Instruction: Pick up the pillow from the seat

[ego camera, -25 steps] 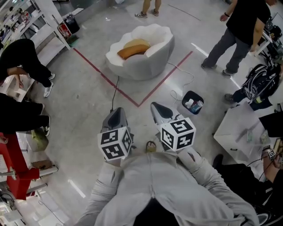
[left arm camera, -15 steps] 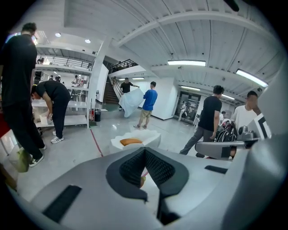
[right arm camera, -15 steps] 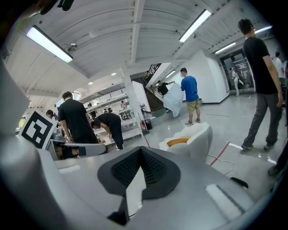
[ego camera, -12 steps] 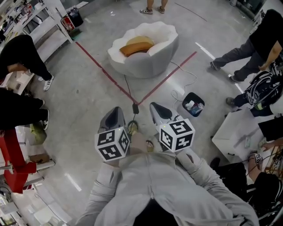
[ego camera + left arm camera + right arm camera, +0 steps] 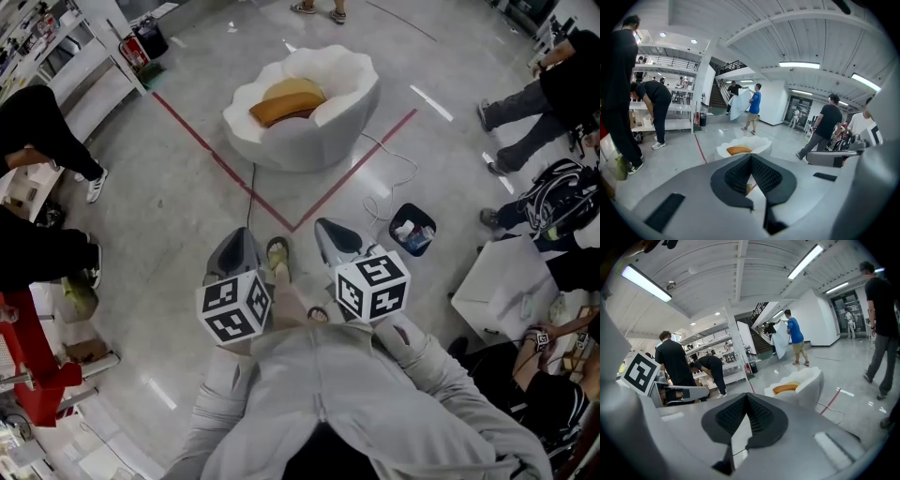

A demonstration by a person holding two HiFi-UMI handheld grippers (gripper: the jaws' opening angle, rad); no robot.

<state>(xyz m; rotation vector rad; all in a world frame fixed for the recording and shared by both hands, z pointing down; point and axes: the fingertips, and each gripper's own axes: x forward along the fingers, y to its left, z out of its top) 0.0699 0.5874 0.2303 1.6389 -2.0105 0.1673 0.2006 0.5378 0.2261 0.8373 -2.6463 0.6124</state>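
The person stands on a grey floor, well apart from the white shell-shaped seat (image 5: 314,141) ahead. The orange pillow (image 5: 285,99) lies in the hollow of the seat, untouched, with the seat's scalloped rim rising around it.

Both tools are held close to the person's chest, side by side and pointing toward the seat. The left gripper (image 5: 238,240) has its jaws closed, the ribbed pads meeting at their tips with nothing between them (its own view shows the floor through the small gap below the tips). The right gripper (image 5: 327,228) is likewise closed and empty, pads touching at the front. Neither is near the pillow.

Red tape lines (image 5: 202,145) on the floor form a V whose point lies between the seat and the person. A thin dark cable (image 5: 247,192) runs across the floor from the seat toward the person's sandalled foot (image 5: 277,256). A small black bin (image 5: 410,226) sits on the floor to the right. Several other people stand or bend around the edges of the room.
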